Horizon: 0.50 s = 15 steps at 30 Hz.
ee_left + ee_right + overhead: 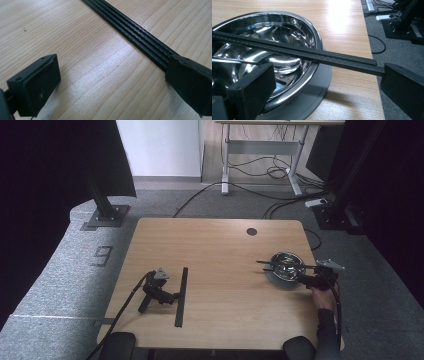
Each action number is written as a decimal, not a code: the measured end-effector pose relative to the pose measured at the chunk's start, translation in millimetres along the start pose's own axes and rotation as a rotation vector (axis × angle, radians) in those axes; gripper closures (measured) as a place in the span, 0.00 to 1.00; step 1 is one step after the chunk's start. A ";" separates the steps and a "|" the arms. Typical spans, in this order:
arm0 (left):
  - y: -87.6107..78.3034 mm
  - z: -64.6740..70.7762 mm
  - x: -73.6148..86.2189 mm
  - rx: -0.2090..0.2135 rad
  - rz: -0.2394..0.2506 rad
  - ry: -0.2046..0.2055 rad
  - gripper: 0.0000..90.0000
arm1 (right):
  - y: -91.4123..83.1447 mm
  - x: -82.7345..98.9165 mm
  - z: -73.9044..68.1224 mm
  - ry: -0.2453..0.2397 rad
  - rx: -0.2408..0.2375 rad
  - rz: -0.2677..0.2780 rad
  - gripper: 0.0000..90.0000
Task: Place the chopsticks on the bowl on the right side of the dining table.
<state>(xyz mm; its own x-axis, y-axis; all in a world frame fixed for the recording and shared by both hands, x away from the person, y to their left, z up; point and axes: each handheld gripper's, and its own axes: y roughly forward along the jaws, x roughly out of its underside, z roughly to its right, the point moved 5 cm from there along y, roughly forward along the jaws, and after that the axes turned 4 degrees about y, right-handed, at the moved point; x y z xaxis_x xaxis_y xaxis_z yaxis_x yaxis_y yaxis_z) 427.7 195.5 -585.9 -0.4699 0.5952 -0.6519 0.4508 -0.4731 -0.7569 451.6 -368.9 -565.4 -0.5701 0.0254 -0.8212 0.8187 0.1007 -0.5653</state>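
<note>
A steel bowl [286,265] is seen on a grey plate [280,281] at the right side of the counter [215,270], near its right edge. A thin black strip [294,51] is laid flat across the bowl's rim, one end overhanging toward the right gripper [320,279]. The right gripper is held just beside the bowl with its jaws spread wide; nothing is pinched. In the right gripper view the overhanging end of the strip is seen close to one jaw, though contact cannot be confirmed.

A second, longer ribbed black strip [181,296] is lying on the bare counter at the left. The left gripper [172,296] is resting on the counter just beside it, jaws spread, one jaw next to the strip's edge.

Handling judgement: both strips appear light, rigid and slim. The one on the bowl is likely to slide or tip off the polished rim if nudged. It is best taken by its free overhanging end, across the flat faces. The bowl looks slippery and could shift on its plate.

The counter is a smooth, pale wood-grain top with a round cable hole [251,231] at the rear. Grey carpet [65,270], black stands, trailing cables and another desk [265,145] are visible beyond.
</note>
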 end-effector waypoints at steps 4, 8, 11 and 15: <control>0.0 0.0 0.0 0.000 0.000 0.000 0.00 | 0.3 0.0 -1.4 -0.008 0.000 -0.003 0.00; 0.0 0.0 0.0 0.000 0.000 0.000 0.00 | 1.1 0.1 -2.5 -0.013 0.004 -0.003 0.00; 0.0 0.0 0.0 0.000 0.000 0.001 0.00 | 1.2 0.1 -2.8 -0.014 0.005 -0.004 0.00; 0.0 0.0 0.0 0.000 0.000 0.000 0.00 | 1.7 0.3 -3.3 -0.017 -0.001 -0.005 0.00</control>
<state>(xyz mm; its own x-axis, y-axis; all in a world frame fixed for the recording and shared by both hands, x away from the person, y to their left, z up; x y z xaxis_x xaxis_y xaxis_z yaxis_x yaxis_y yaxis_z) 427.7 195.5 -585.9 -0.4696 0.5955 -0.6518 0.4507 -0.4731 -0.7570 452.6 -365.5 -566.3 -0.5730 0.0079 -0.8195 0.8157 0.1019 -0.5694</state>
